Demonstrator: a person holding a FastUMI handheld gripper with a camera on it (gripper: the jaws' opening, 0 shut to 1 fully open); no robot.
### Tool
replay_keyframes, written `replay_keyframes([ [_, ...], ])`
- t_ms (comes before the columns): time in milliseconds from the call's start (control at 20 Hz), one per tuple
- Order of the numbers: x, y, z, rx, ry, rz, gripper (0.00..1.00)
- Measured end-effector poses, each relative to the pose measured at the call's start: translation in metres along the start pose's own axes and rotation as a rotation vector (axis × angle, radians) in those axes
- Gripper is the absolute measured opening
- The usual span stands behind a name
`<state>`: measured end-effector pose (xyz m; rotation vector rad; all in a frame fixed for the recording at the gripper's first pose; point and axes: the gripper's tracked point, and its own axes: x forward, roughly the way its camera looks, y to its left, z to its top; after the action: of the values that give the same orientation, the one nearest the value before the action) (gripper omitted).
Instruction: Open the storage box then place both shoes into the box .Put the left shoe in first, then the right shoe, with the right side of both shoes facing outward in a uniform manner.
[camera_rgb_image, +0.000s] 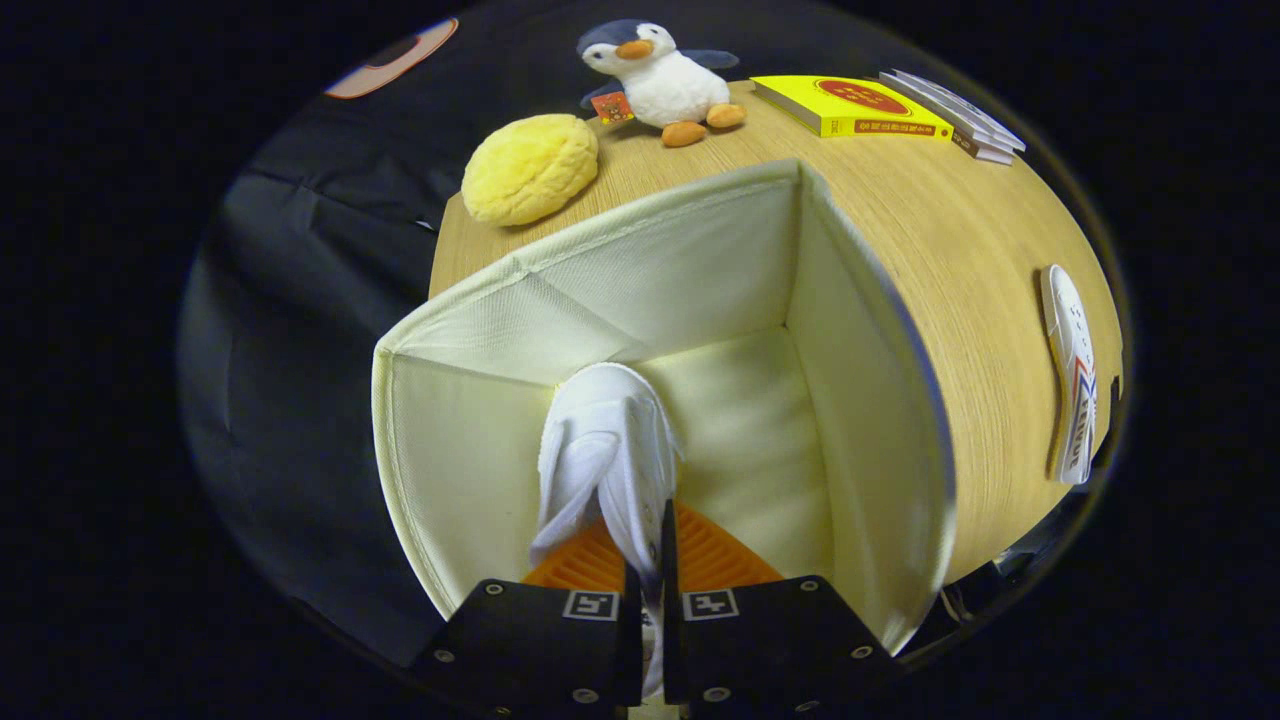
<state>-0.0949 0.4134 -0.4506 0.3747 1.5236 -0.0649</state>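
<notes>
1. So the tongs (650, 590) are clamped on a white sneaker with an orange sole (605, 450), hanging inside the open cream fabric storage box (870, 420).
2. Second white shoe (1070, 370) lies near the wooden counter's (960, 240) right edge.

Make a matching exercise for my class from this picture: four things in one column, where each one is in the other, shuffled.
Things
1. white shoe
2. second shoe
3. plush penguin
4. yellow book

Places
A. on the table, beside the grey booklets
B. held in the hand-held gripper, inside the open storage box
C. beyond the box, next to the yellow plush ball
D. lying on the table, outside the box

Pairs: 1-B, 2-D, 3-C, 4-A
</notes>
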Motion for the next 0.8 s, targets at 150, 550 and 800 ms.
replay_keyframes([
  [150,-0.003,0.007,-0.014,-0.028,0.036,0.052,0.22],
  [550,-0.08,-0.004,0.005,-0.106,-0.033,0.275,0.53],
  [800,-0.137,-0.049,0.026,-0.205,-0.149,0.333,0.7],
])
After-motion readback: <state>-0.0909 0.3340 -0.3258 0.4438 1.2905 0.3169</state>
